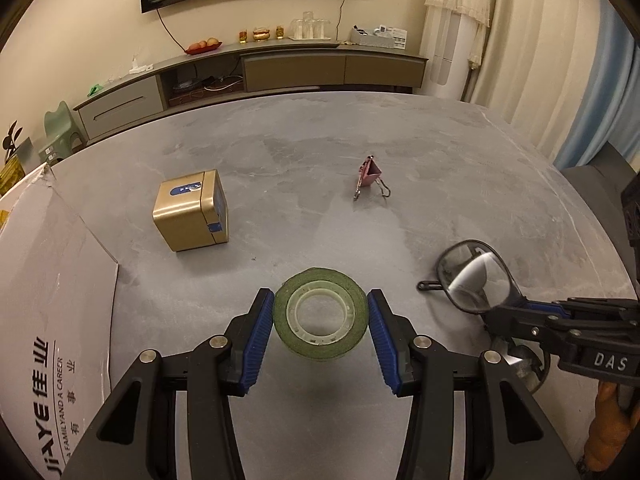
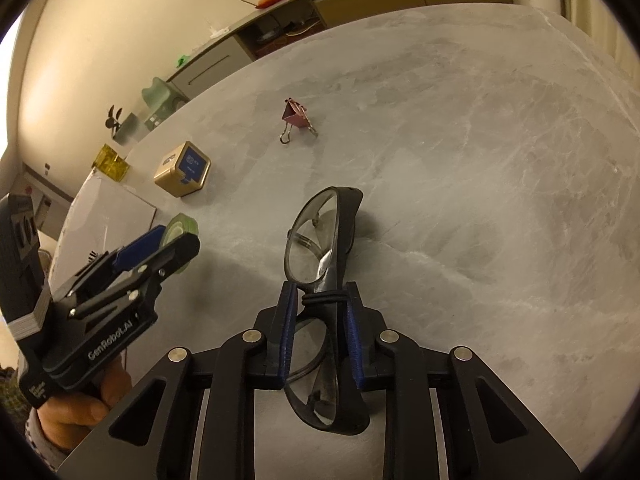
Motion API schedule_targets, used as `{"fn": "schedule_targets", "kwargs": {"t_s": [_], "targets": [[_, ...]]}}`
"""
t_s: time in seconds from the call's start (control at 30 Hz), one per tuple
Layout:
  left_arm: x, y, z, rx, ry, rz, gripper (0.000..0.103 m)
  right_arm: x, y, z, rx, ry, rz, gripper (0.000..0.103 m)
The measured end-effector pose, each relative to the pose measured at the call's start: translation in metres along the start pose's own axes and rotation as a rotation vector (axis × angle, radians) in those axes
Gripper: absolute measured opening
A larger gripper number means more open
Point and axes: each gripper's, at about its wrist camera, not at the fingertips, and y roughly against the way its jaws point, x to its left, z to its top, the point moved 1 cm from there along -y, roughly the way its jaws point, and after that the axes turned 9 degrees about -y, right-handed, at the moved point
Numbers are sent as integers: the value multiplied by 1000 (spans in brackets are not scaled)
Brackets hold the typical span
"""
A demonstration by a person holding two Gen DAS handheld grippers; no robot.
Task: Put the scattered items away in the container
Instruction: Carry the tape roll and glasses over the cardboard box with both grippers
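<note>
1. Left wrist view: a grey stone table (image 1: 360, 140) with a long sideboard (image 1: 256, 68) against the wall behind. A white box (image 1: 52, 280), apparently the container, sits at the left table edge; its inside is not visible.
2. The left gripper (image 1: 320, 314) pinches a green tape roll (image 1: 320, 312) between its blue pads, held flat above the table.
3. A gold tin (image 1: 192, 210) and a pink clip (image 1: 370, 176) lie loose farther out, well apart.
4. Right wrist view: the right gripper (image 2: 320, 324) is clamped on folded glasses (image 2: 324, 248), lifted off the table.
5. Progress: two items are in hand and none is seen stowed; the tin and clip are untouched. I judge both loads go to the box next.
</note>
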Motion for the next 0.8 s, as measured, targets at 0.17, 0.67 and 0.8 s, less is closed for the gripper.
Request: {"fn": "schedule_targets", "kwargs": {"t_s": [0.17, 0.67, 0.8], "targets": [[-4, 11, -4, -12, 5, -12, 49, 2, 4, 0, -1, -6, 30, 23], [-14, 42, -5, -65, 12, -27, 49, 12, 12, -6, -1, -3, 91, 22], [-11, 51, -9, -73, 24, -28, 49, 16, 16, -10, -4, 10, 94, 22]]}}
